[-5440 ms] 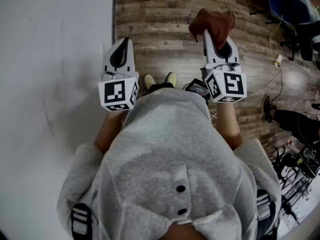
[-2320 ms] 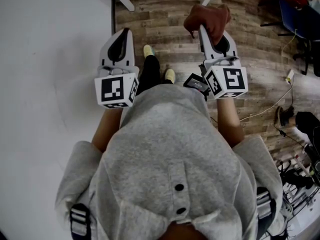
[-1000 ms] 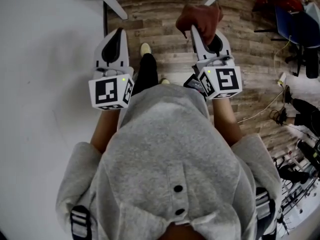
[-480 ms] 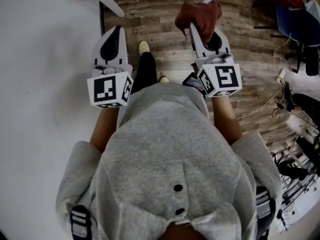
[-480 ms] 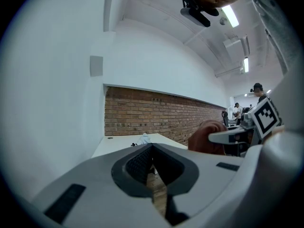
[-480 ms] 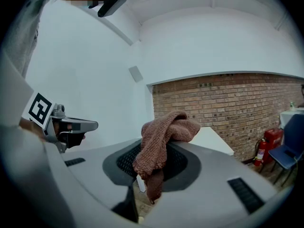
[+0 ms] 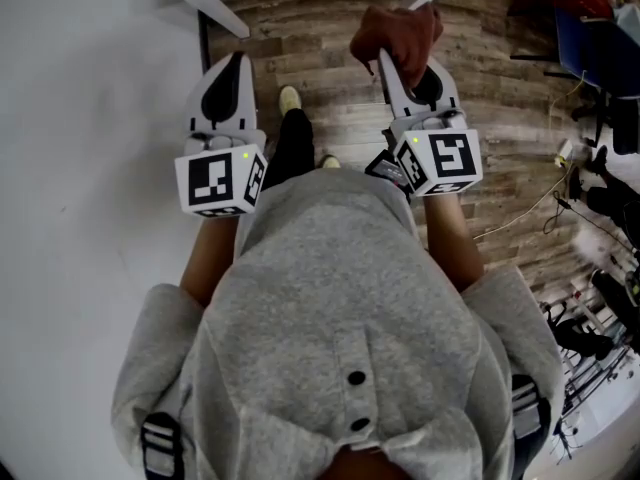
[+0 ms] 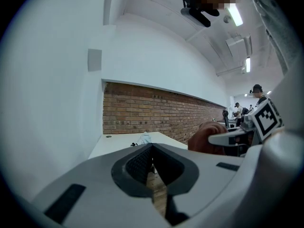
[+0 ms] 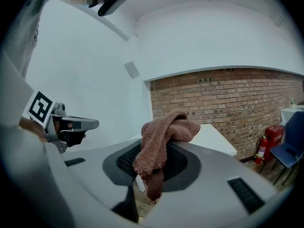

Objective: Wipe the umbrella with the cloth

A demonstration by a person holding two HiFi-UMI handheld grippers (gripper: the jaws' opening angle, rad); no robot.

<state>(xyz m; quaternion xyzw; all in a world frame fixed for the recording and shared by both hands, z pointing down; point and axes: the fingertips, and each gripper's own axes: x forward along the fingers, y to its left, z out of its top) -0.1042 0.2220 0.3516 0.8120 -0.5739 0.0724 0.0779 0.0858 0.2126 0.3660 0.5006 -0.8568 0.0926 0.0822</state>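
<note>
One cloth (image 7: 400, 30) — pinched between the right tongs (image 7: 384, 60).

Both forearms reach forward side by side, each gripper pointing ahead and slightly downward, the left gripper (image 7: 237, 60) with its jaws closed together and empty, the right gripper (image 7: 388, 60) with its jaws clamped on a brown cloth (image 7: 396, 30).
</note>
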